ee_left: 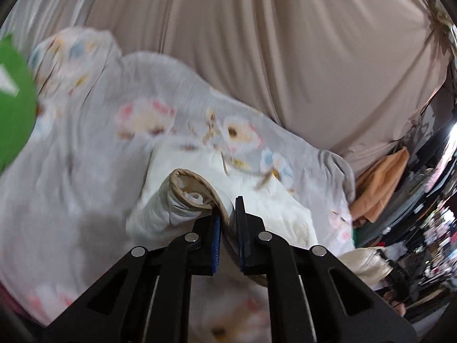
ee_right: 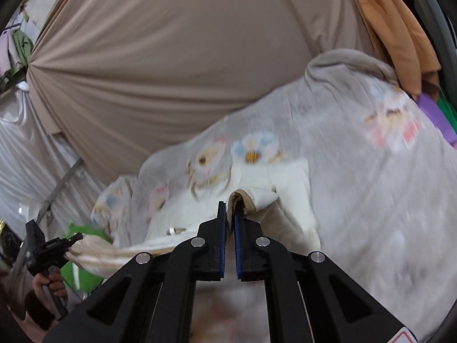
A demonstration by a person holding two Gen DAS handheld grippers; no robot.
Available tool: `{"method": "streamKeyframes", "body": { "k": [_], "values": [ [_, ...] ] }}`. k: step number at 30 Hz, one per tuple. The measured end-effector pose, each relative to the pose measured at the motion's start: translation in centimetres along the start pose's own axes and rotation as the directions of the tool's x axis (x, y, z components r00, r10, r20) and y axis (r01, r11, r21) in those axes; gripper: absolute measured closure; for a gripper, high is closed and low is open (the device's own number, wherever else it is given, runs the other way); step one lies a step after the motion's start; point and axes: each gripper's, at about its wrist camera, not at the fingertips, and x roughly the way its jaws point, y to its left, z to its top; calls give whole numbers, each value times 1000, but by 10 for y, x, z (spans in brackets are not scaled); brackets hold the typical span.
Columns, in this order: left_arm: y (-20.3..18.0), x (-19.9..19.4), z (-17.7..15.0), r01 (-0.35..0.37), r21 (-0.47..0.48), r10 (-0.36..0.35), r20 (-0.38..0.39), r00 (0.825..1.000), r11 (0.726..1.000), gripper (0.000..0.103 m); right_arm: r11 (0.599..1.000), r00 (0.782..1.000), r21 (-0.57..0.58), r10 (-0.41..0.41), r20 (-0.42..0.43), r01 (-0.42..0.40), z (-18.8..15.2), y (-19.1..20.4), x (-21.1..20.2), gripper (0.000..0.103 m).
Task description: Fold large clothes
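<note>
- Garment [ee_left: 182,200]: one cream piece with a tan-bound edge, held up over the bed, above the floral blanket [ee_left: 94,154].
- Left hand-held gripper [ee_left: 228,214]: clamped on the tan edge.
- Right hand-held gripper [ee_right: 230,210]: pinched together on another stretch of that edge.
- Blanket's far edge meets one tan curtain [ee_right: 160,57]; room beyond it is tight.
- One orange cloth [ee_right: 397,31] hangs by the blanket's right corner.
</note>
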Motion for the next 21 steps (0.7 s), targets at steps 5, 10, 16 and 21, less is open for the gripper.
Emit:
{"method": "streamKeyframes", "body": {
  "k": [5,10,16,21],
  "values": [
    [3,118,47,-123,41,124,-29,992,992,94,998,998,12,-67,0,67,31,-10,106,96],
    [37,216,46,-225,34,227,-135,964,974,84,987,988,82,-130,-79,137,42,-46,191,86],
    [46,221,50,-276,-25,276,-28,961,961,43,983,985,119,-149,81,139,53,-48,176,64],
    [9,175,49,-243,74,234,115,966,967,28,991,992,-49,-123,29,124,43,-7,165,61]
  ]
}}
